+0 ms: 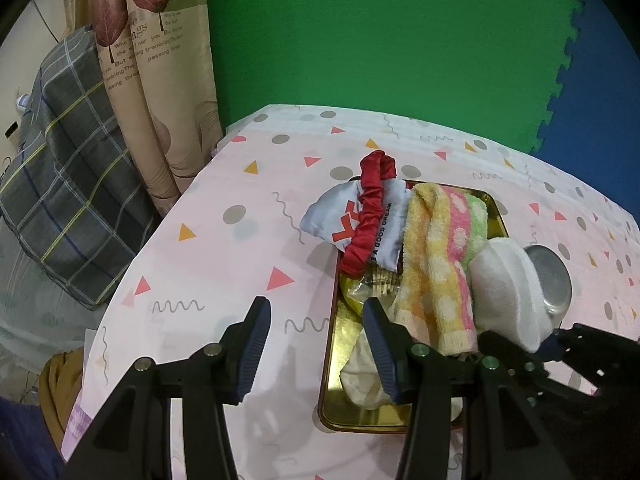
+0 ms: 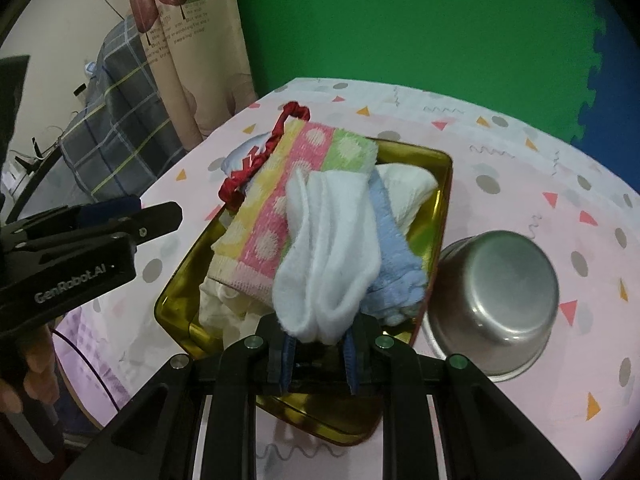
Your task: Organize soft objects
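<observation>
A gold tray [image 1: 360, 416] holds a pile of soft things: a red scrunchie [image 1: 372, 216] over a white printed pouch [image 1: 336, 216], a yellow, pink and green dotted towel [image 1: 436, 268], and a cream cloth [image 1: 364, 376]. My left gripper [image 1: 318, 346] stands open over the tray's left rim with nothing between its fingers. My right gripper [image 2: 320, 340] is shut on a white sock [image 2: 324, 264], which hangs over the tray [image 2: 444, 184] above the towel [image 2: 276, 208]. Beside it lies a light blue sock [image 2: 396, 260]. The right gripper [image 1: 560, 346] also shows in the left wrist view.
An upturned steel bowl [image 2: 504, 300] sits on the patterned tablecloth, touching the tray's right side. The left gripper [image 2: 160, 208] and a hand [image 2: 28, 376] are at the left. A curtain and plaid bedding lie beyond the table's left edge.
</observation>
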Tool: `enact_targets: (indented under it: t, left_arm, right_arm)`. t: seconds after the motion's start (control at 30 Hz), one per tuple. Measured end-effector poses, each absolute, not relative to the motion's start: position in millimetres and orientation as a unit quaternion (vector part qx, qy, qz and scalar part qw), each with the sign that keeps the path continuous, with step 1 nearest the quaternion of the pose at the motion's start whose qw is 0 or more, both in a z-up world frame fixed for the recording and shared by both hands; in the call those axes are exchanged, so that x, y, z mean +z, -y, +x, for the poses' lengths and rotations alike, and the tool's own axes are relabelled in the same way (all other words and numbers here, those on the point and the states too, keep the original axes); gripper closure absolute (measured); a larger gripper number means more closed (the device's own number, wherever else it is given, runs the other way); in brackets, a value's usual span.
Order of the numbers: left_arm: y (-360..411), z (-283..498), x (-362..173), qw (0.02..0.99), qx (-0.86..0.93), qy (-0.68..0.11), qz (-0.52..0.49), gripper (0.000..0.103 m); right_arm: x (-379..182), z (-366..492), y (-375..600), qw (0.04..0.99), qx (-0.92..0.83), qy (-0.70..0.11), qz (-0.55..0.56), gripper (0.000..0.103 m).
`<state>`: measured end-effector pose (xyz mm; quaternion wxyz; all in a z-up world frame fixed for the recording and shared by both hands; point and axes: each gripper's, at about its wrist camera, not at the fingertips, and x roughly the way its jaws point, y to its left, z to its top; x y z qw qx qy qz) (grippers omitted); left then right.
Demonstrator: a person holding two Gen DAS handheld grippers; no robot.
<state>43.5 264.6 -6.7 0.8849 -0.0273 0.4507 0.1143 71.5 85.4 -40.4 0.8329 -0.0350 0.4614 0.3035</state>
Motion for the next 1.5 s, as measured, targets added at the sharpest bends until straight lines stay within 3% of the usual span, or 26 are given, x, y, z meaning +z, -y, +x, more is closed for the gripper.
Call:
enact_targets:
  t: [0.2, 0.4, 0.47, 0.6, 0.73, 0.83, 1.5]
  left_arm:
    - [-264, 44, -9, 0.883, 0.114, -0.454, -0.028, 0.054]
    - [-264, 44, -10, 0.883, 0.115, -0.455, -0.027, 0.054]
    - [-264, 44, -10, 0.882, 0.115, -0.455, -0.027, 0.054]
    - [-264, 43, -10, 0.883, 0.115, -0.455, -0.027, 0.054]
    - [-263, 44, -11, 0.882, 0.115, -0.457, -0.026, 0.054]
    - [-263, 44, -11, 0.881, 0.115, -0.457, -0.027, 0.054]
    - [-262, 45, -12, 0.881, 0.116, -0.458, -0.026, 0.054]
  right_arm:
    - [-45, 67, -92, 0.832, 0.307, -0.460, -0.041, 0.083]
    - [-43, 66, -90, 0.836, 0.303, -0.456, -0.037, 0.072]
    - [-43, 65, -88, 0.838, 0.300, -0.455, -0.035, 0.059]
    - [-37, 62, -87, 0.844, 0.297, -0.445, -0.038, 0.046]
    - [-33, 61, -84, 0.844, 0.297, -0.445, -0.034, 0.023]
    - [-32, 58, -85, 0.844, 0.298, -0.444, -0.037, 0.014]
    - [-30, 51, -77, 0.849, 0.274, -0.451, -0.038, 0.004]
